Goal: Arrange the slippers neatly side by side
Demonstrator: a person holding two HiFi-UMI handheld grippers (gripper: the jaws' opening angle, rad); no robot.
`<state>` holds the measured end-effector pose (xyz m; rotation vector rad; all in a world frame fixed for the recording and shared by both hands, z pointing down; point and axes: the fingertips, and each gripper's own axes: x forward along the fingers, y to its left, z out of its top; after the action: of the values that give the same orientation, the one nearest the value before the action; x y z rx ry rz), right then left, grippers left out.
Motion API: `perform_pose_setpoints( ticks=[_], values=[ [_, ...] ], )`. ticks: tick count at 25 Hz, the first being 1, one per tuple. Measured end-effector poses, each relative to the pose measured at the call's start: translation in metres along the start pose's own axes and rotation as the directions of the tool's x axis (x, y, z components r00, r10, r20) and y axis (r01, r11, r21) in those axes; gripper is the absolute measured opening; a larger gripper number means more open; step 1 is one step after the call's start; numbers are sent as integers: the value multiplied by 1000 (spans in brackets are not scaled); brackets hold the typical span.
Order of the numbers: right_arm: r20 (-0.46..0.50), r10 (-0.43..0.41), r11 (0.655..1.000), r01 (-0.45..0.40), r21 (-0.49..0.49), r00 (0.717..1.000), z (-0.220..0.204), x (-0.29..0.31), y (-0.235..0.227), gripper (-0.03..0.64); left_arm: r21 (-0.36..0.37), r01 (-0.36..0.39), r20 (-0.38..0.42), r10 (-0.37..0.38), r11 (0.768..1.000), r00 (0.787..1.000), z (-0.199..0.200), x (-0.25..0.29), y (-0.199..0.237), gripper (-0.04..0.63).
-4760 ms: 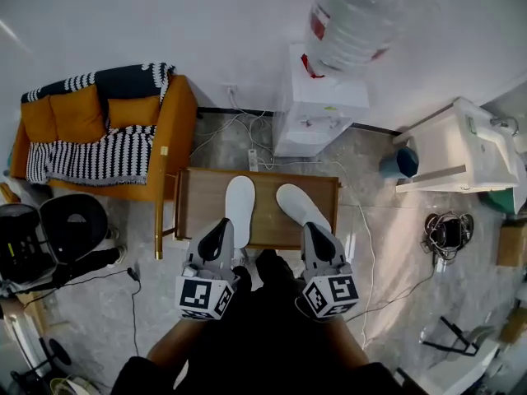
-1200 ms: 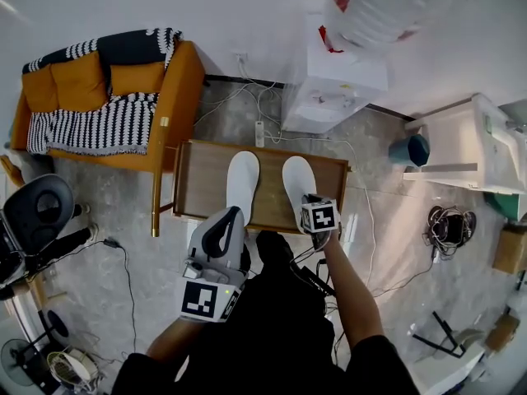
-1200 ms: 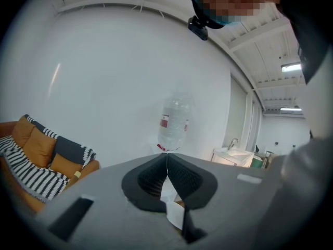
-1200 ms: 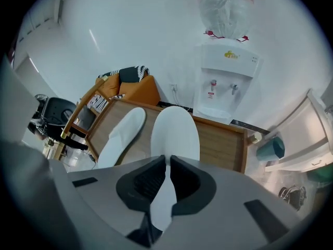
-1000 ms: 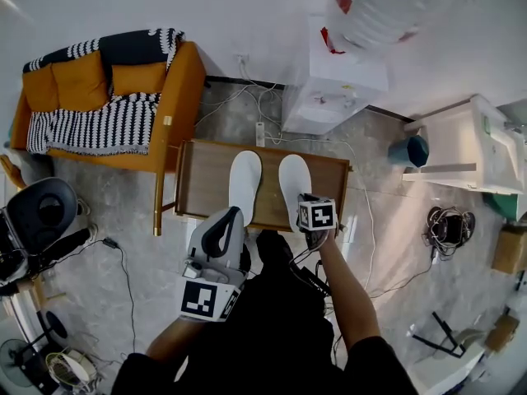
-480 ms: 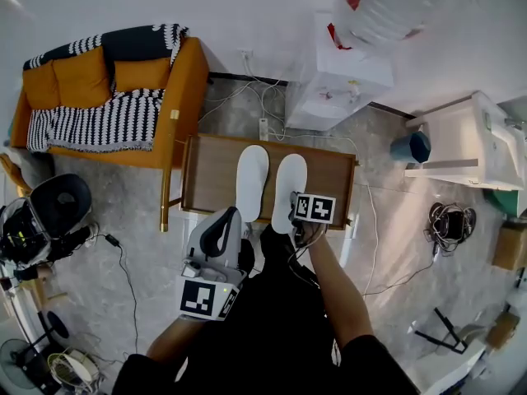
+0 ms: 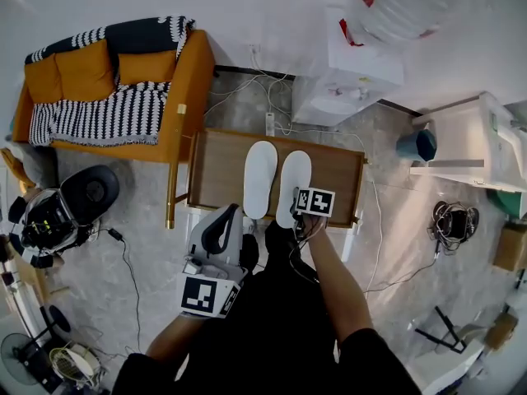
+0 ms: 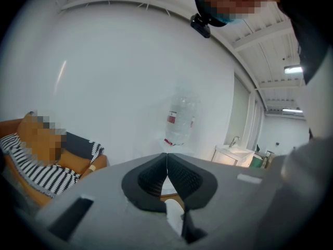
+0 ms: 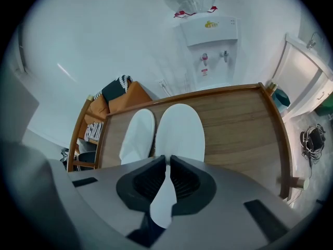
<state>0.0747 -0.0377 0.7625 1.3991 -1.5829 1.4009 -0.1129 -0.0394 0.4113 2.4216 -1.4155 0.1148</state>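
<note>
Two white slippers lie side by side on a low wooden table: the left slipper and the right slipper, toes toward the wall, nearly touching. My right gripper is at the near end of the right slipper, shut on its heel edge, which passes between the jaws. My left gripper is held back off the table's near edge, jaws shut with nothing between them, pointing up toward the wall.
An orange sofa with a striped blanket stands left of the table. A water dispenser with a big bottle is behind it. A white cabinet stands to the right. Cables run over the floor, and a dark chair is at the left.
My right gripper has drawn the right slipper leftward until it lies close beside the left one. The head view shifted, so the table sits lower in frame. The left gripper kept still.
</note>
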Motion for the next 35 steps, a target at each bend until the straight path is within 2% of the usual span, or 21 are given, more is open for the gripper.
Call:
perform_pose_setpoints(
  ticks=[15,20,25,29,35],
  values=[
    [-35,4,1000,-5,-20,999,4,22,9,34,-24,-24,-20,24,999,1000,-8,12,20,17],
    [-32,33,999,-33,-16,999,1,24,14,34,-31,-30,-26,29,999,999,-11,11,22,17],
    [-39,55,998,-56,-22,998,1,18,20,84,-29,-20,-17,20,999,1000,-10,13,21,17],
    [-18,83,996,-83,-18,996,5,1,26,109,-23,-8,-9,8,1000,1000,-8,11,18,17],
    [66,153,988,-152,-24,986,27,-42,38,117,-18,17,13,-17,1000,1000,-1,12,9,17]
  ],
)
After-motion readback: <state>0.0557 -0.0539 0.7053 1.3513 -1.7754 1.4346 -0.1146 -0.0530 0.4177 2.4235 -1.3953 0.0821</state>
